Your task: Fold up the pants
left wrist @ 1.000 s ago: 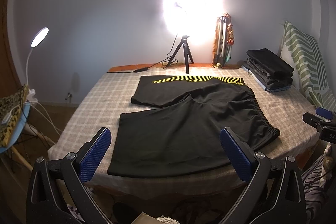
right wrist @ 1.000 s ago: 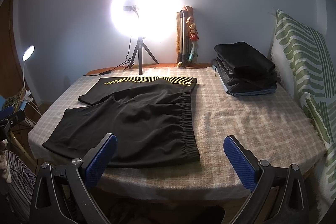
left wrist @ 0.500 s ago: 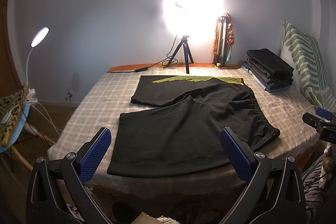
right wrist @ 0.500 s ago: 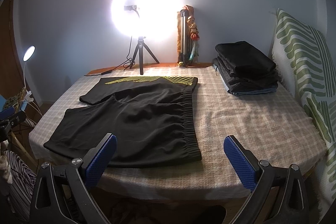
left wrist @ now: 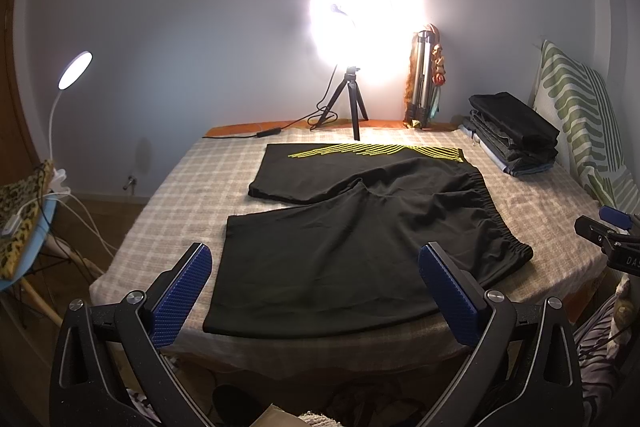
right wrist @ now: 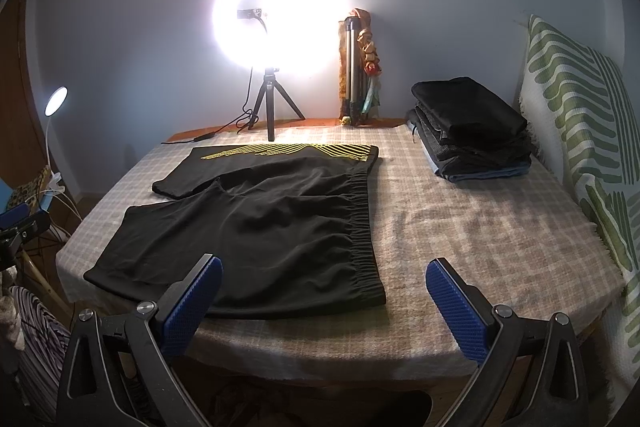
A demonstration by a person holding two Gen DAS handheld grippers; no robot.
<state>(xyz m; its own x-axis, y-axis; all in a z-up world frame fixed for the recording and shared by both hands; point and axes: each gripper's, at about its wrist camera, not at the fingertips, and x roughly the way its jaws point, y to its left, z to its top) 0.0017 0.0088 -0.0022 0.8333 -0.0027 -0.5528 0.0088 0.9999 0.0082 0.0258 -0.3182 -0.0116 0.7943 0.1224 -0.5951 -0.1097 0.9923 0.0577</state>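
We hold both grippers, left gripper and right gripper, wide and empty before the table's near edge, black pants flat left, bare cloth right.

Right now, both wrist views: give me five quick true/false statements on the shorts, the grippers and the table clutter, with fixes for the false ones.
1. The black shorts lie spread flat on the checked table cover. True.
2. The left gripper is shut on a leg hem. False: its jaws stand wide open, short of the cloth and holding nothing.
3. The right gripper is open and empty. True.
4. The stack of folded clothes sits at the near left corner. False: it is at the far right, beside the green striped cushion.
5. The yellow stripes run along the edge nearest the grippers. False: they are on the far edge, by the ring light's tripod.
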